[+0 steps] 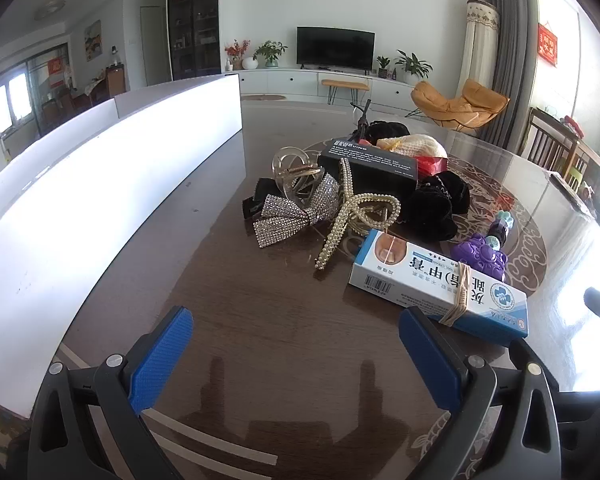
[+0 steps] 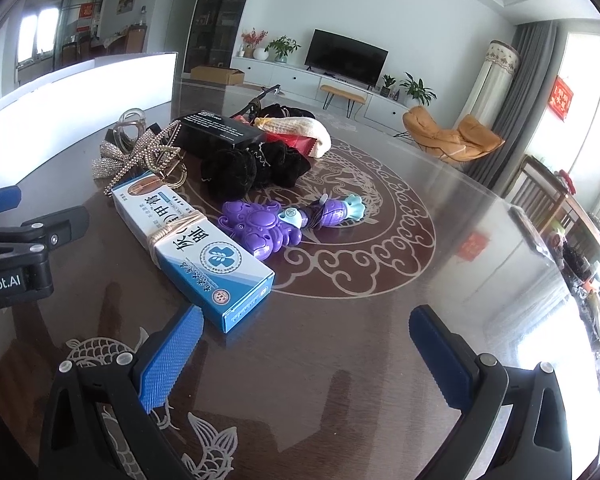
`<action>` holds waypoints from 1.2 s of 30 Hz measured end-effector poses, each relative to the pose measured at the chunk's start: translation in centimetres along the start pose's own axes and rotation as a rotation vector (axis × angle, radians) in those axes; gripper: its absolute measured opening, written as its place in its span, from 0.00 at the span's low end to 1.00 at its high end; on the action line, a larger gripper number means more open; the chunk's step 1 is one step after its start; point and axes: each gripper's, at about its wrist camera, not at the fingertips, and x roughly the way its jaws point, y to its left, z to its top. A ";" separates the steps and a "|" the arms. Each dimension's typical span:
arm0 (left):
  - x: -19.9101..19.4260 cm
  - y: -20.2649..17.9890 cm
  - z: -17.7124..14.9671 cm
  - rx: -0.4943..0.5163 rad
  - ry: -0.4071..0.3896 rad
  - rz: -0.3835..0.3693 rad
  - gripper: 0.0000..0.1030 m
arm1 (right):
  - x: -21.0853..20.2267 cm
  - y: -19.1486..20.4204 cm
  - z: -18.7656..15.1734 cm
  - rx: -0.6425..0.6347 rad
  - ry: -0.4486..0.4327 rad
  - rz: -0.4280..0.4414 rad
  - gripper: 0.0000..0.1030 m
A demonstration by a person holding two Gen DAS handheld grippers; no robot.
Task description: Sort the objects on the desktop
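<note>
A pile of small objects lies on the dark glass-topped table [image 1: 260, 320]. A blue-and-white carton [image 1: 436, 284] [image 2: 192, 248] bound with rubber bands lies nearest. Behind it are a pearl hair claw [image 1: 348, 216], a rhinestone bow clip [image 1: 292, 212] [image 2: 112, 162], a clear hair claw [image 1: 296, 176], a black box [image 1: 368, 168] [image 2: 220, 130], black scrunchies [image 1: 436, 204] [image 2: 252, 168] and a purple toy [image 1: 484, 256] [image 2: 260, 226]. My left gripper [image 1: 296, 348] is open over bare table in front of the pile. My right gripper [image 2: 306, 348] is open too, its left pad beside the carton's near end.
A long white box [image 1: 100, 184] [image 2: 68, 96] runs along the table's left side. A cream knitted piece [image 1: 416, 146] [image 2: 300, 128] and a red packet sit at the back of the pile. The left gripper's body [image 2: 20, 252] shows at the left of the right wrist view.
</note>
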 end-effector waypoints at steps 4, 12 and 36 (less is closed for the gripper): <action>0.1 -0.1 0.0 0.006 0.001 0.002 1.00 | 0.1 0.2 0.0 -0.010 0.004 -0.008 1.00; 0.3 0.0 0.0 -0.005 0.011 -0.002 1.00 | 0.4 0.6 0.0 -0.034 0.020 -0.016 1.00; 0.5 0.4 0.0 -0.031 0.026 -0.007 1.00 | 0.9 0.7 0.0 -0.036 0.043 -0.005 1.00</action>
